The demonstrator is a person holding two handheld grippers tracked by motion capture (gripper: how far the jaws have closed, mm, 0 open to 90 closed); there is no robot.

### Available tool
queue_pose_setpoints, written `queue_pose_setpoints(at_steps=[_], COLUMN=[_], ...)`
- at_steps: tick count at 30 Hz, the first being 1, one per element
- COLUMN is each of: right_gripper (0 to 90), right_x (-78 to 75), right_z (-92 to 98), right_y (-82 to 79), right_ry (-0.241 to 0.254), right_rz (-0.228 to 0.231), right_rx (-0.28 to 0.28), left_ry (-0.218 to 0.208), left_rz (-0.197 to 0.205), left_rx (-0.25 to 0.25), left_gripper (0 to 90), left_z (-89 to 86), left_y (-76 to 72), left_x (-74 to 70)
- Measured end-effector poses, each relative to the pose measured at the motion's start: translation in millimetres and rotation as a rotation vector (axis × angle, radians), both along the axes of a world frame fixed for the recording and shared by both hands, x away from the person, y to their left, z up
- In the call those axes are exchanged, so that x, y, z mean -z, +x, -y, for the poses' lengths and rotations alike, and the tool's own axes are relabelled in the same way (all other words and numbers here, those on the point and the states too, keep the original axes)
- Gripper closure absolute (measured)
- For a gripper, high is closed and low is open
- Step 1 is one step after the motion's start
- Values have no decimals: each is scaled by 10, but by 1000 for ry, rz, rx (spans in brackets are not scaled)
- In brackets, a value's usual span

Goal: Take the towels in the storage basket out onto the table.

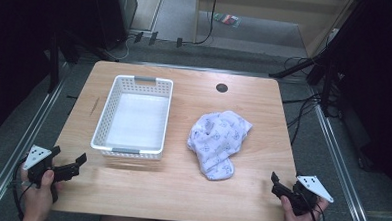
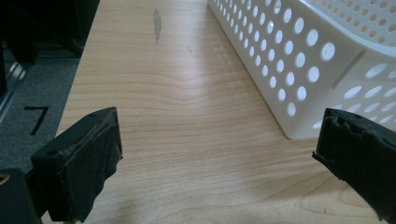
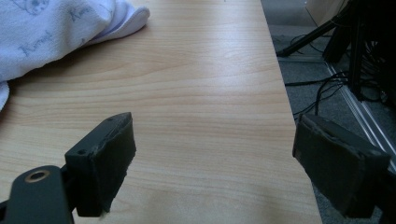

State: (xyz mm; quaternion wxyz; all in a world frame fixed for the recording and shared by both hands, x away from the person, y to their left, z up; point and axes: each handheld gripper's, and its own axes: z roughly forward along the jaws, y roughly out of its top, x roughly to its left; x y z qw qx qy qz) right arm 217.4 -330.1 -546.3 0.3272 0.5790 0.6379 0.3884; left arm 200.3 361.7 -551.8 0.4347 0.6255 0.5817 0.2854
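Observation:
A crumpled white cloth (image 1: 217,141) with a small blue print lies on the wooden table (image 1: 180,190), right of centre; its edge (image 3: 56,32) shows at the top left of the right gripper view. A white perforated basket (image 1: 133,115) stands empty to its left, and its near corner (image 2: 303,70) is just ahead of my left gripper. My left gripper (image 1: 71,166) is at the table's front left corner, open, nothing between its jaws (image 2: 219,154). My right gripper (image 1: 280,187) is at the front right corner, open and empty (image 3: 215,158), short of the cloth.
A round dark grommet (image 1: 222,87) sits near the table's far edge. Metal rails (image 1: 342,162) run along both sides of the table. Cables and stand legs (image 1: 311,70) lie on the floor to the right and behind.

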Motion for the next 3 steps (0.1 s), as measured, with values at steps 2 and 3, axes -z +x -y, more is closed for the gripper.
queue_pose_setpoints(at_steps=[2,3], right_gripper=[132,132], right_x=[0,1], right_z=[0,0], right_y=[0,0], right_ry=[0,0], right_rz=[0,2], right_rx=[0,0], left_ry=[-2,-3], left_rz=[-2,-1], left_rx=[-1,-2], left_gripper=[9,10], left_z=[-2,0], left_y=[1,3], left_x=[0,0])
